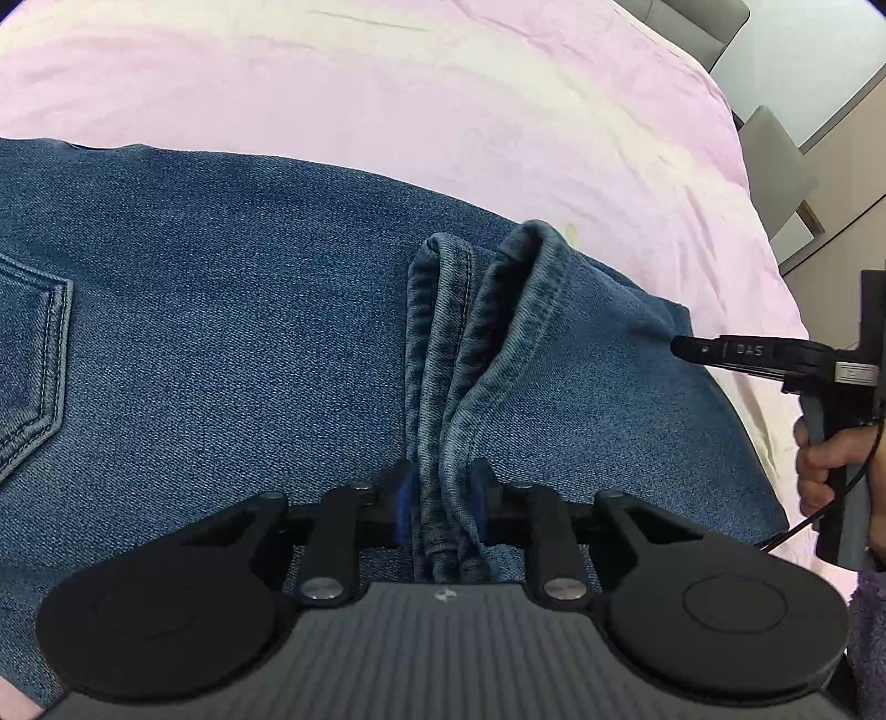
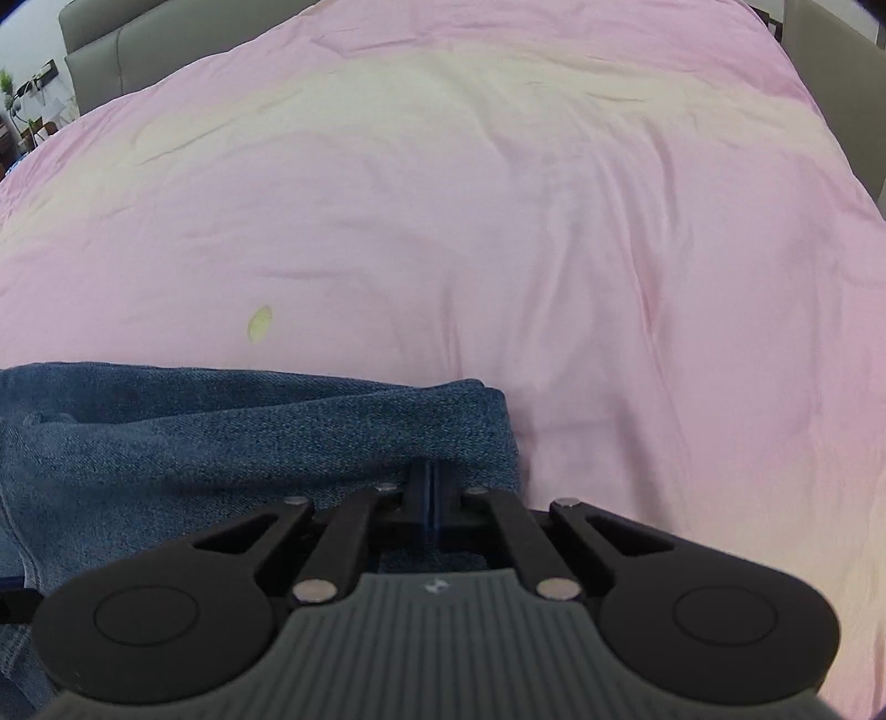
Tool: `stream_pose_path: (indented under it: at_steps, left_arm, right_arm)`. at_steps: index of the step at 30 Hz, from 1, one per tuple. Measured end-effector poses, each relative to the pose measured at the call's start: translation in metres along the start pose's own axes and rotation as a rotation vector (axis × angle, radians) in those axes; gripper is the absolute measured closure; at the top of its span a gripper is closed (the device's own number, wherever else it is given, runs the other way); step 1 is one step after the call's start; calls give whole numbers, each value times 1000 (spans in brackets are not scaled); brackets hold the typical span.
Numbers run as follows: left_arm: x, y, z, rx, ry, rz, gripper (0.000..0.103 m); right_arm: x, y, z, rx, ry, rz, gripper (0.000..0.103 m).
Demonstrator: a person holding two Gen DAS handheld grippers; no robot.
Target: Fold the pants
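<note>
We see blue denim pants (image 1: pixel 249 332) spread across a pink bedsheet (image 1: pixel 443 111) that covers the whole bed, creased in soft ridges and washed pale yellow toward the middle. A back pocket (image 1: pixel 33 354) shows at the left edge of the left wrist view. Our left gripper (image 1: pixel 440 493) is clamped on a bunched, hemmed fold of the pants, which rises between its 2 blue-padded fingers (image 1: pixel 407 498) and stands up from the flat denim below.

In the same view our right gripper (image 1: pixel 684 348) comes in from the right side, its black tip resting at the denim's edge, with the right hand (image 1: pixel 825 465) wrapped around its handle and a thin black cable trailing under it.

From the right wrist view, the right gripper's (image 2: pixel 432 471) 2 fingers are drawn together with only a thin line between them, their tips tucked under the folded edge of the pants (image 2: pixel 249 437); we cannot tell whether any cloth is caught between them. A small yellow spot (image 2: pixel 259 323) marks the sheet just beyond the denim.

Around the bed, a grey upholstered headboard (image 2: pixel 138 50) stands at the far end, with a green plant (image 2: pixel 6 83) and cluttered shelves in the left corner. Grey padded panels (image 1: pixel 775 160) line the bed's right side.
</note>
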State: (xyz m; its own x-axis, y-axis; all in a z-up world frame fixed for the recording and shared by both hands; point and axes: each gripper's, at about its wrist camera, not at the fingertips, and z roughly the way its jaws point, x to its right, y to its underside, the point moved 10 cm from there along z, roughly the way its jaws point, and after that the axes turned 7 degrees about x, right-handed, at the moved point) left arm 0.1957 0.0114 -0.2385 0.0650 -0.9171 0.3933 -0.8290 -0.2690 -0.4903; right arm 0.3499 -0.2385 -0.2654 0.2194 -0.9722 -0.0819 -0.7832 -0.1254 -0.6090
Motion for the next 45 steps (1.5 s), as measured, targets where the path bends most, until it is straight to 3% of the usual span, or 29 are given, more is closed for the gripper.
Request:
stream_pose_path:
  at_steps: [5, 14, 20, 28, 32, 34, 35, 38, 41, 45]
  left_arm:
    - [0, 3, -4, 1, 1, 8, 78]
    - [1, 2, -5, 7, 7, 3, 75]
    - [2, 2, -4, 12, 6, 23, 73]
    - [-2, 5, -6, 25, 13, 21, 68]
    - [-4, 5, -30, 60, -10, 53, 57]
    - [-7, 5, -47, 81, -23, 61, 57]
    - [-10, 5, -57, 89, -33, 61, 55]
    - [-25, 3, -83, 109, -89, 36, 52]
    - [-47, -4, -111, 141, -131, -32, 45]
    - [-88, -20, -147, 195, -168, -151, 39]
  right_arm:
    - [-6, 17, -38, -44, -15, -111, 103]
    - [-10, 82, -103, -175, -81, -230, 103]
    - [-6, 114, -83, -231, -93, -221, 103]
    - [2, 119, -66, -259, -93, -164, 103]
    - [-4, 111, -75, -238, -59, -227, 103]
    - [-17, 107, -86, -207, -45, -302, 103]
    - [-21, 104, -91, -186, -46, -331, 99]
    - [-44, 94, -108, -132, -105, -403, 70]
    - [-77, 88, -116, -94, -156, -524, 67]
    - [-117, 82, -115, -55, -206, -683, 52]
